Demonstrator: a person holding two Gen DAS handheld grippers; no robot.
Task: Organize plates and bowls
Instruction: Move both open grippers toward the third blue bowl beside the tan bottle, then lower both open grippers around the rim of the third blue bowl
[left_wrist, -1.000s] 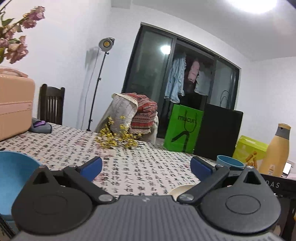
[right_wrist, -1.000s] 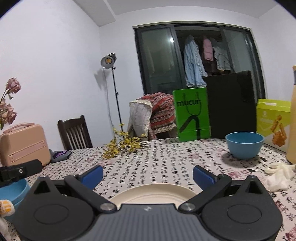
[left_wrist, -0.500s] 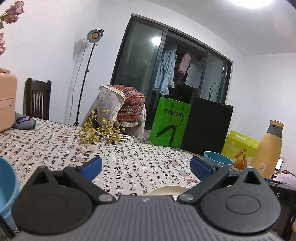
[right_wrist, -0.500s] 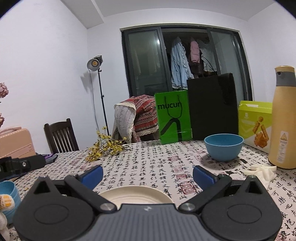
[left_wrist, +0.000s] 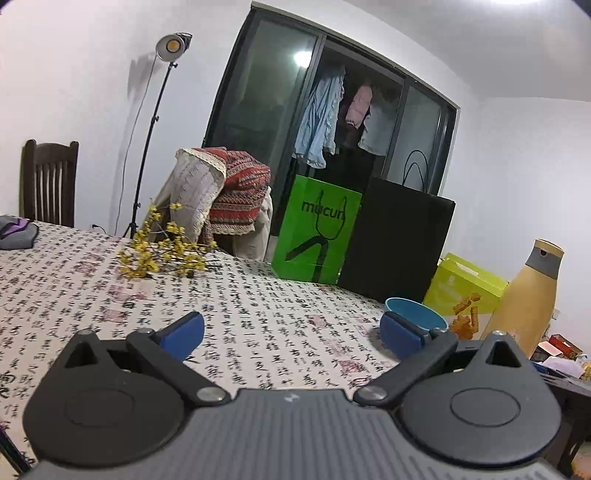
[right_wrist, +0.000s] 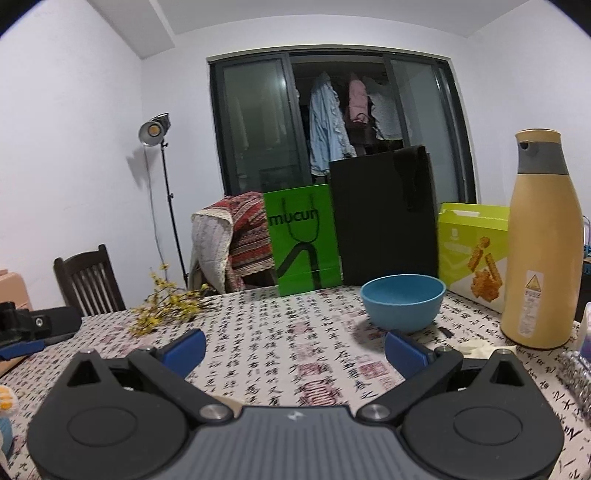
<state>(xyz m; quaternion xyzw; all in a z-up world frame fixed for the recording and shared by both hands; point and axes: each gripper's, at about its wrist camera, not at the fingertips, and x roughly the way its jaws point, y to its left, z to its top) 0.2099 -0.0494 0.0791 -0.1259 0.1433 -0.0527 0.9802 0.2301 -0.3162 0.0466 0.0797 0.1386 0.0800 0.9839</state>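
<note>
Both grippers hover over the table (right_wrist: 280, 354) with jaws spread wide and nothing between them: the left gripper (left_wrist: 291, 332) and the right gripper (right_wrist: 295, 349). A blue bowl (right_wrist: 403, 302) sits upright near the table's far edge, just beside a tan bottle (right_wrist: 539, 254) and in front of a black bag (right_wrist: 384, 218).

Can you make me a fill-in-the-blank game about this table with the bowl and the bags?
1. The bowl on the table is colored ____.
2. The bag with the word mucun on it is colored ____.
3. The right gripper has its jaws ____, holding nothing.
4. The tall bottle stands to the ____ of the bowl.

Missing words: blue; green; open; right
</note>
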